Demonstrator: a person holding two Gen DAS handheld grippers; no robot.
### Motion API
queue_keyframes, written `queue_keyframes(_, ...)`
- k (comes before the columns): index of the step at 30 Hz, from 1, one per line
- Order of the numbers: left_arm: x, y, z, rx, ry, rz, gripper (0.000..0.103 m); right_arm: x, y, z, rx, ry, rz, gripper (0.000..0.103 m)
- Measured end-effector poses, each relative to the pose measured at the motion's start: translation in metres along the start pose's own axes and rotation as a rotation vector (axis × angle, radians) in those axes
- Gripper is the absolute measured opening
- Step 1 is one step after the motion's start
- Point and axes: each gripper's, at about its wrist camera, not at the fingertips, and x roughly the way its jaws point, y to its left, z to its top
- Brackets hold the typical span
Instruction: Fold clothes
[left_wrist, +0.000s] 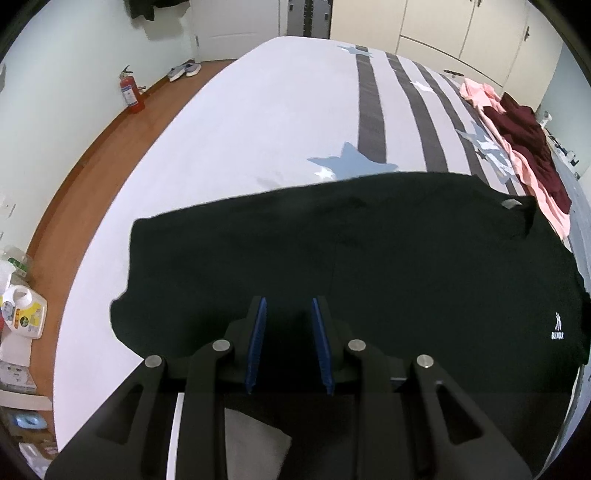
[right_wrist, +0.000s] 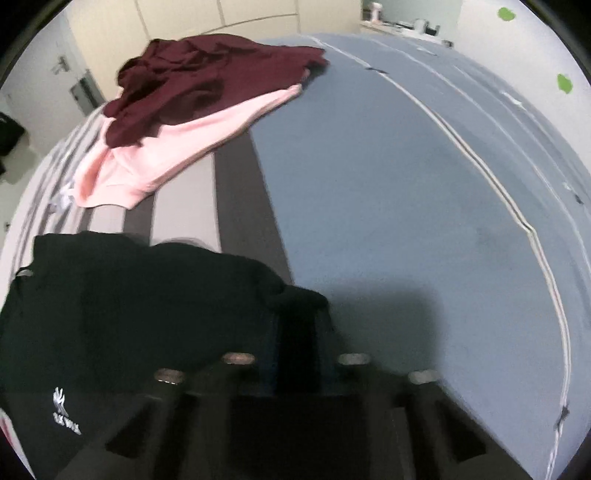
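My left gripper stands narrow over the black shirt, pads not pressing. My right gripper has closed on its sleeve edge, I think for folding it.

I am looking down along the left gripper at a shirt lying spread across the near part of the bed. Beyond it to the right, two more garments are sitting heaped, one on top of the other. Left of the bed, a fire extinguisher is standing against the wall, with shoes lying farther back. The right gripper is hanging over the shirt's right edge.
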Motion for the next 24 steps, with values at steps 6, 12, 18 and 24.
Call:
queue_keyframes(6, -0.004, 0.012, 0.022, -0.004, -0.044, 0.035, 0.023, -0.019, -0.012, 0.016, 0.01, -0.065, -0.028, 0.008)
queue_keyframes(12, 0.009, 0.02, 0.031, 0.024, -0.023, 0.099, 0.023, -0.003, -0.04, 0.012, 0.055, -0.004, -0.128, 0.046)
queue_keyframes(18, 0.006, 0.04, 0.032, -0.016, -0.039, 0.132, 0.023, -0.026, -0.063, 0.014, 0.11, -0.065, -0.265, 0.046)
queue_keyframes(24, 0.005, 0.064, 0.018, -0.064, -0.034, 0.123, 0.031, -0.073, -0.031, 0.006, 0.048, -0.146, -0.123, 0.046)
